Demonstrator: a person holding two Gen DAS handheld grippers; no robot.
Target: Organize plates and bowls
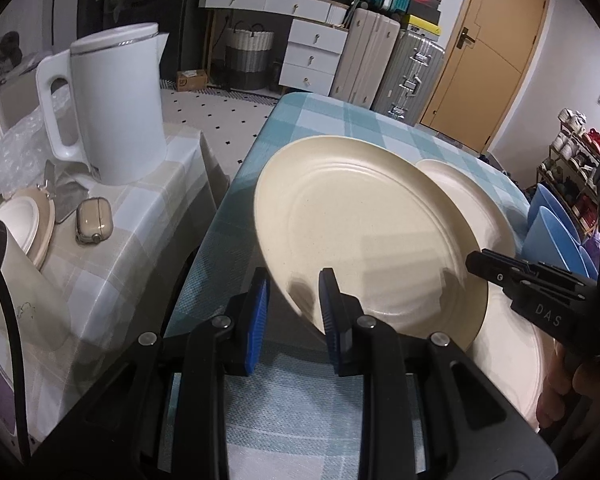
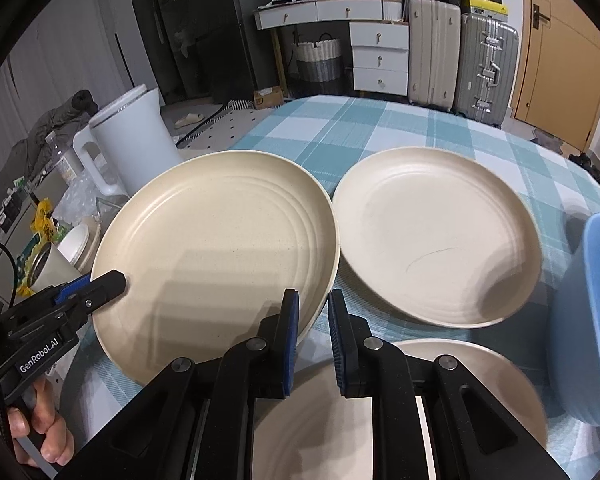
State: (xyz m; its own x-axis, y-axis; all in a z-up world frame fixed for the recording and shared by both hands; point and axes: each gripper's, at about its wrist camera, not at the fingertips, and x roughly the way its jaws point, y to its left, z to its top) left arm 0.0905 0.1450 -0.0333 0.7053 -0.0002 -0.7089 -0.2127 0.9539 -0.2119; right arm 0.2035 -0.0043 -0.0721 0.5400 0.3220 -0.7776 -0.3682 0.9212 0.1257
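A large cream plate (image 1: 364,232) (image 2: 220,248) hangs tilted above the teal checked table (image 1: 332,120), held from both sides. My left gripper (image 1: 294,276) is shut on its near left rim; the right wrist view shows it (image 2: 118,278) clamped there. My right gripper (image 2: 313,296) is shut on the opposite rim and reaches in from the right (image 1: 474,261) in the left wrist view. A second cream plate (image 2: 436,236) lies on the cloth behind. A third cream plate (image 2: 480,364) lies under my right gripper. Blue bowls (image 2: 588,320) stand at the right edge.
A white kettle (image 1: 116,108) stands on a side table (image 1: 140,216) to the left, with an earbud case (image 1: 94,220) and a small lidded dish (image 1: 24,220). Suitcases (image 2: 460,52), white drawers (image 2: 380,56) and a door (image 1: 488,52) are across the room. A shoe rack (image 1: 572,168) is at the far right.
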